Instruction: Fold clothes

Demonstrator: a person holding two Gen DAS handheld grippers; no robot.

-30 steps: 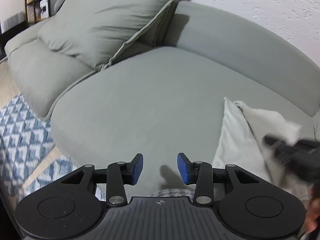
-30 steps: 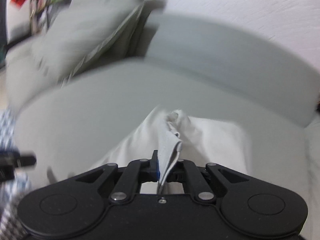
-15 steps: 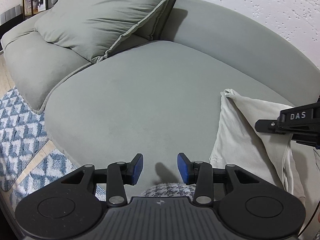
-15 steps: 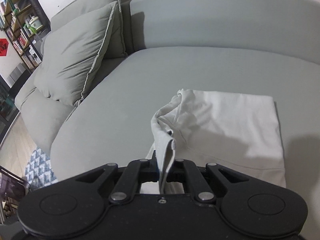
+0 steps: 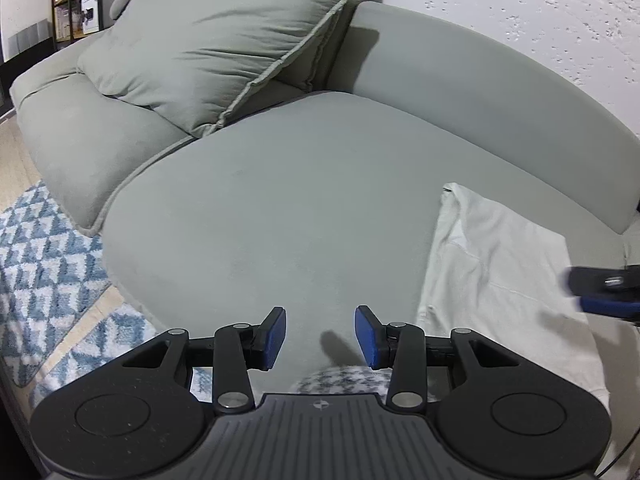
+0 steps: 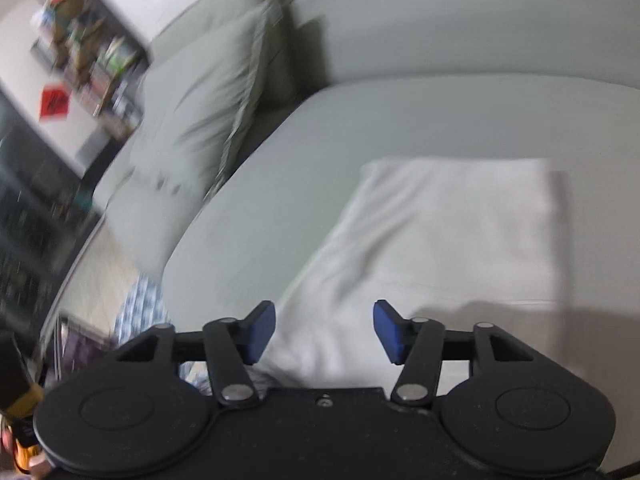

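A folded white garment [image 6: 448, 236] lies flat on the grey sofa seat [image 6: 304, 168]; in the left wrist view the same garment [image 5: 496, 280] lies at the right. My right gripper [image 6: 324, 330] hovers over the garment's near edge, its jaws opening, with nothing between the blue pads. That gripper's tip [image 5: 604, 290] shows blurred at the right edge of the left wrist view. My left gripper [image 5: 321, 336] stands open over bare sofa seat [image 5: 280, 208], left of the garment, with nothing in it.
A large grey cushion [image 5: 216, 48] leans against the sofa back at the upper left. A blue and white patterned rug [image 5: 44, 264] covers the floor left of the sofa. Shelves with books [image 6: 88, 52] stand against the far wall.
My right gripper let go of the garment's edge and opened; the cloth now lies flat. The right gripper rolled and shifted. My left gripper stayed put.
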